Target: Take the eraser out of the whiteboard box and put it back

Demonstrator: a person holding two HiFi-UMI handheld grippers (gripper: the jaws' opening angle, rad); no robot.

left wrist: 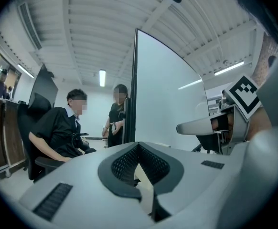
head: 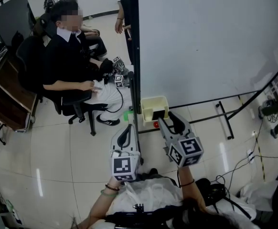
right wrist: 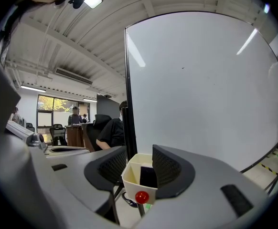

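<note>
eraser half hidden in box, whiteboard cropped

Left gripper, jaws together, empty

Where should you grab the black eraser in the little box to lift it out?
Best guess: pinch the eraser by its upper end, coming down from above. It stands upright in the right-hand compartment of the open-topped box, as the right gripper view shows, and the walls hide its lower part, so only the top looks free.
</note>
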